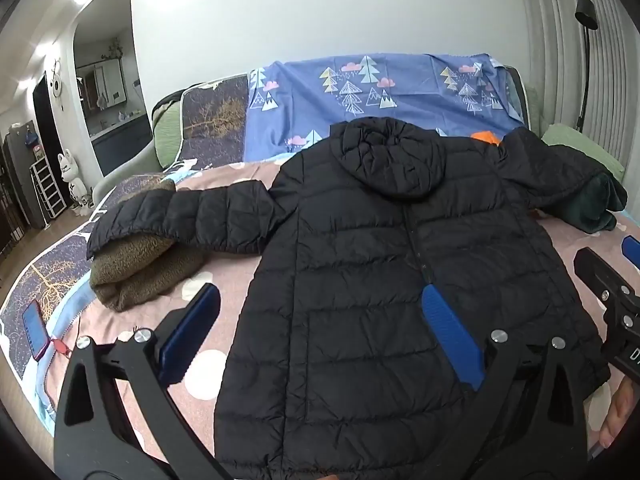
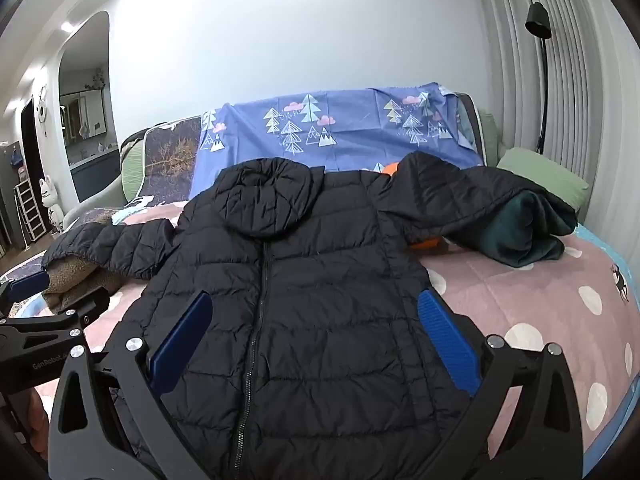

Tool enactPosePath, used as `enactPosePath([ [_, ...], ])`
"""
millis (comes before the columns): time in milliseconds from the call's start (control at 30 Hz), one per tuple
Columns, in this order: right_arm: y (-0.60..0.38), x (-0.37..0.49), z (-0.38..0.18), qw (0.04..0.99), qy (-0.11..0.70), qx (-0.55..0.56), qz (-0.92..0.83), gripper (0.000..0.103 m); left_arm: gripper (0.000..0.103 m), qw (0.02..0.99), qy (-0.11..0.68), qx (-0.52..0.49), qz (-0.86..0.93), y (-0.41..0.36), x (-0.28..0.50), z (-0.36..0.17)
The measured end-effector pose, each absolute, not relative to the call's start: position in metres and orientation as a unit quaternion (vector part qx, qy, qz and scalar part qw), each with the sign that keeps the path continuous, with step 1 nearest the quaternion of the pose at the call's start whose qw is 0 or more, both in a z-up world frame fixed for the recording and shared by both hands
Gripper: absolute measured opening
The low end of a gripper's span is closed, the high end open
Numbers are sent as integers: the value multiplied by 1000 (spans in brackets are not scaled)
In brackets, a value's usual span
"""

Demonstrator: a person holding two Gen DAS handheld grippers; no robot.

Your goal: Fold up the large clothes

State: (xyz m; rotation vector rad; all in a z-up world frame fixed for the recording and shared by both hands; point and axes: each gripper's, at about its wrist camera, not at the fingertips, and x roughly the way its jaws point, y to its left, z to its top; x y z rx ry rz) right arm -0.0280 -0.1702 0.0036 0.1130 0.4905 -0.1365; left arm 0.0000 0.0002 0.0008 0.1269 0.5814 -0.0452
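The left gripper [image 1: 320,312] hangs over the lower front of the black puffer jacket [image 1: 380,280], its two blue-padded fingers spread as wide as they go and holding nothing. The right gripper [image 2: 316,320] is the same: fingers fully apart, empty, tilted down over the jacket's zip. Each one shows at the edge of the other's view, side by side.

The one jacket lies face up and zipped on the pink bedspread [image 2: 520,300] with white dots, its hood [image 2: 268,196] flopped onto the chest. Both sleeves are stretched out sideways, and each is draped over something. The left sleeve [image 1: 180,216] rests on a folded brown fleecy garment [image 1: 140,276], and the right sleeve [image 2: 460,192] lies across a bundled dark green garment [image 2: 524,228]. A bit of something orange [image 2: 426,245] pokes out from under the right shoulder.

Behind, a blue sheet [image 2: 340,136] printed with trees, mountains and pink clouds is thrown over the headboard, with one green pillow [image 2: 540,176] at the right. One phone in a red case [image 1: 34,330] lies at the bed's left edge. A black floor lamp [image 2: 540,60] stands by the curtains, and a white figurine [image 1: 70,176] stands on the floor at the far left.

On the left gripper's body, seen from the right view, I can read "GenRobot" [image 2: 46,364]; the white lettering on the right gripper is cut off by the picture's edge.
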Motion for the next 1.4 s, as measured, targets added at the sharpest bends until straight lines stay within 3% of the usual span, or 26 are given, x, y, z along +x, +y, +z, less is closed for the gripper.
enactPosePath([
  [1400,-176,-18,-16,950,299,74,-58,102,101,931,360,39,-47,6,22,-36],
])
